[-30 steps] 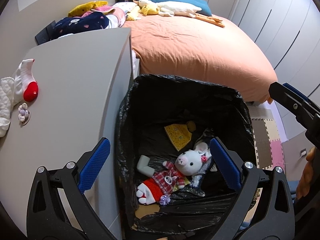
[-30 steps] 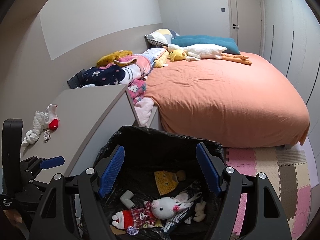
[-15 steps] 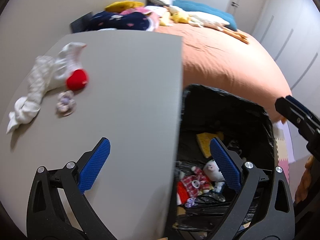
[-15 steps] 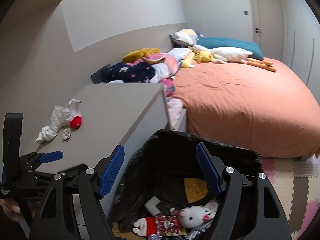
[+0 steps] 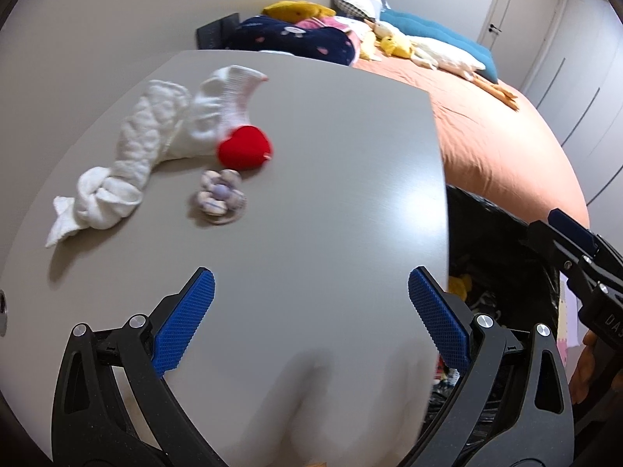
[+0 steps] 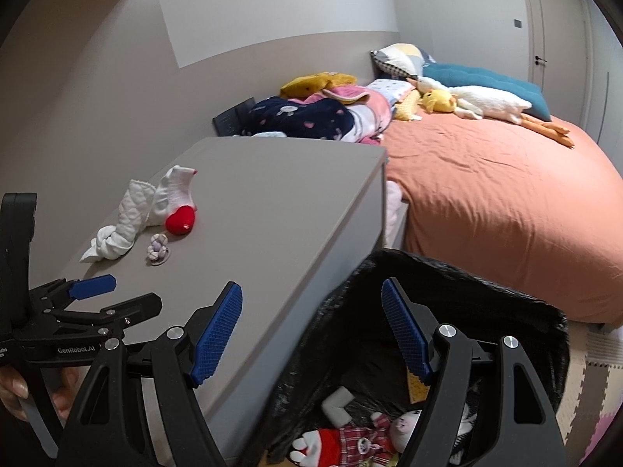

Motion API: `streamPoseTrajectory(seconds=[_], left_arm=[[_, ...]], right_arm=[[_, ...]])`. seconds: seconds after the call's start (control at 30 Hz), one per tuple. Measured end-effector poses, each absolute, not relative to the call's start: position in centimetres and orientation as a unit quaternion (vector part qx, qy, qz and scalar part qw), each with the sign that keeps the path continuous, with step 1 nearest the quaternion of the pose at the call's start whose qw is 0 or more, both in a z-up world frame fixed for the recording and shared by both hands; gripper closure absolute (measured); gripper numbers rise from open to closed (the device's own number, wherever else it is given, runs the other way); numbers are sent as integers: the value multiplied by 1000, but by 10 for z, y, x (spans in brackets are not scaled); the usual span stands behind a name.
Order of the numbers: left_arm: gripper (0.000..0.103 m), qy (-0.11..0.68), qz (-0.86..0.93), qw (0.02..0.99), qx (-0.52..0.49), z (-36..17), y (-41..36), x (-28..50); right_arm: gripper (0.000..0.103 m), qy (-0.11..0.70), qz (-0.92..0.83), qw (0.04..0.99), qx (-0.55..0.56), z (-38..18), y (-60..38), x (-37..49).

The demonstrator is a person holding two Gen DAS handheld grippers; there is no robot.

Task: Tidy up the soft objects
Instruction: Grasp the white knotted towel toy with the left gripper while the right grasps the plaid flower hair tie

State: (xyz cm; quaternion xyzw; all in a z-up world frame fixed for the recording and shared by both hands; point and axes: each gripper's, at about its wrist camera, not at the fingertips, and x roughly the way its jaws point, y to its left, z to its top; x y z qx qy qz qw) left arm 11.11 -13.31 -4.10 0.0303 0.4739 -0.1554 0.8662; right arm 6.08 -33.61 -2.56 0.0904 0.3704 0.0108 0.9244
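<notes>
On the grey cabinet top (image 5: 319, 179) lie a knotted white quilted cloth (image 5: 128, 163), a white sock (image 5: 226, 105) with a red heart plush (image 5: 244, 151) at its toe, and a small lilac fabric flower (image 5: 220, 197). My left gripper (image 5: 309, 299) hovers open and empty over the cabinet top, short of these things. My right gripper (image 6: 311, 323) is open and empty above the edge of the black-lined bin (image 6: 459, 284), which holds a plush rabbit in a plaid dress (image 6: 366, 439). In the right wrist view the same cloth (image 6: 124, 225), heart (image 6: 180, 221) and flower (image 6: 157, 248) lie left of centre.
Beyond the cabinet an orange bed (image 6: 502, 202) carries a heap of blankets (image 6: 311, 116), pillows and a long white goose plush (image 6: 486, 103). Foam floor mats (image 6: 592, 393) lie right of the bin. A hand (image 6: 15, 389) holds the left gripper's handle.
Both grippers have swung left from over the bin toward the cabinet top. The cloth, sock, heart and flower are now larger and more central in the left wrist view. Both grippers stayed open.
</notes>
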Motion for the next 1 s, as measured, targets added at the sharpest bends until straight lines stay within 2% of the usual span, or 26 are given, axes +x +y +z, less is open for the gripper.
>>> streamPoseTrajectory(seconds=[1.0], left_arm=[[7,449,-59,891,34,-37,-9,178]], right_arm=[[28,425,136,893,56,-57,-210,154]])
